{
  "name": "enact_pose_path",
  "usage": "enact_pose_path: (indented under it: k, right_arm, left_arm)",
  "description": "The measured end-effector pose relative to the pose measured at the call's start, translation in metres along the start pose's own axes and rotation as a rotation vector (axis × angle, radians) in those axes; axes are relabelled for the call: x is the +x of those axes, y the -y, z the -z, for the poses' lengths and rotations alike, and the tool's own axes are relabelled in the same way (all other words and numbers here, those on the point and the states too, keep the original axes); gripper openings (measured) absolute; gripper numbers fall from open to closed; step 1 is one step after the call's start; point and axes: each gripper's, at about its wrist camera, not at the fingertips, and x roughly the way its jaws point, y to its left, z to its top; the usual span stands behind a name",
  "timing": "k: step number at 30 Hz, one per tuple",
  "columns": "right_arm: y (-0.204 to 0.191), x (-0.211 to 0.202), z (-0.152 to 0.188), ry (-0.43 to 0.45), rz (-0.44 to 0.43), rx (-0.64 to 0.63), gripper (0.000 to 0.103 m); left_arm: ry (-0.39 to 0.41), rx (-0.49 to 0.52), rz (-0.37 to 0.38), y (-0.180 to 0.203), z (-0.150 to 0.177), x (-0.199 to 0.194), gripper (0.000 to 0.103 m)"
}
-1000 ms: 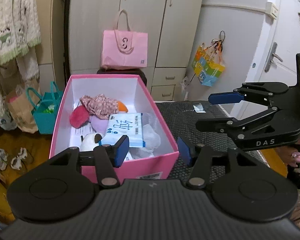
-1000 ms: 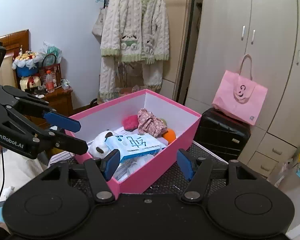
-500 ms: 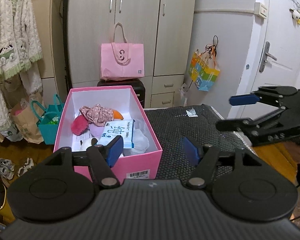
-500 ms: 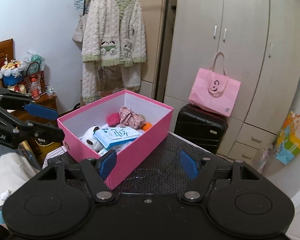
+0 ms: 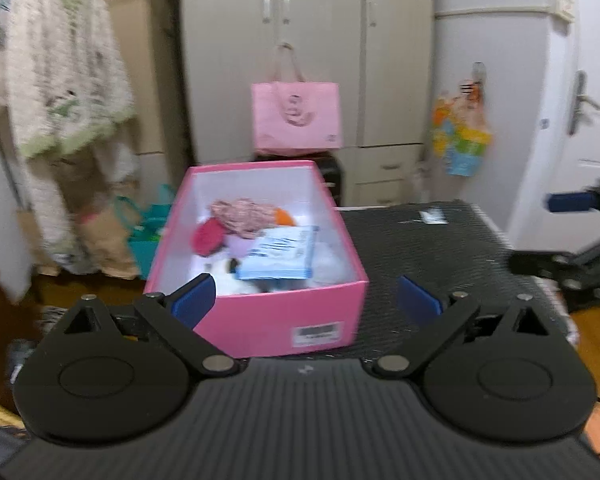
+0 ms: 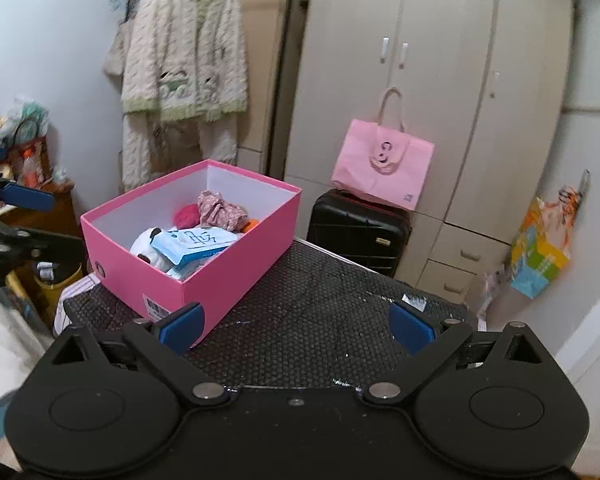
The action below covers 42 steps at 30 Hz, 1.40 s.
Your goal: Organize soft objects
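Both tongs, just spread wide, empty; pink box lies beyond them.

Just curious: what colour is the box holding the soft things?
Pink outside, white inside: the box, clearest in the right wrist view.

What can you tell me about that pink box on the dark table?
The pink cardboard box is rectangular, lidless and white inside, with a barcode label on one short end. It stands upright near the edge of the black textured table mat. Soft things fill it, a light-blue tissue pack on top. No gripper touches it.
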Motion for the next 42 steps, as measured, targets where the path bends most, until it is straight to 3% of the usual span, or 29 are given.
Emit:
enact_pose_path:
  k: [7,12,17,25,36,42]
  right_arm:
    - [-0.021,-0.026,0.021,0.106,0.102,0.035,0.100]
    - [-0.026,-0.036,0.024,0.118,0.115,0.062,0.100]
    - [-0.036,-0.040,0.033,0.150,0.224,0.051,0.100]
    - [-0.036,-0.045,0.041,0.162,0.262,0.092,0.100]
    - [-0.031,-0.044,0.051,0.163,0.264,0.168,0.100]
    - [-0.032,-0.042,0.054,0.159,0.283,0.174,0.100]
  left_arm:
    - [0.019,-0.031,-0.006,-0.002,0.010,0.000,0.100]
    - [0.042,-0.044,-0.023,-0.001,0.017,-0.001,0.101]
    - [0.061,-0.006,-0.027,-0.001,0.019,-0.003,0.101]
    - [0.069,0.027,-0.037,0.008,0.027,-0.001,0.101]
    - [0.152,0.022,-0.137,0.020,0.043,-0.010,0.101]
    - [0.160,-0.028,-0.094,0.015,0.049,-0.012,0.101]
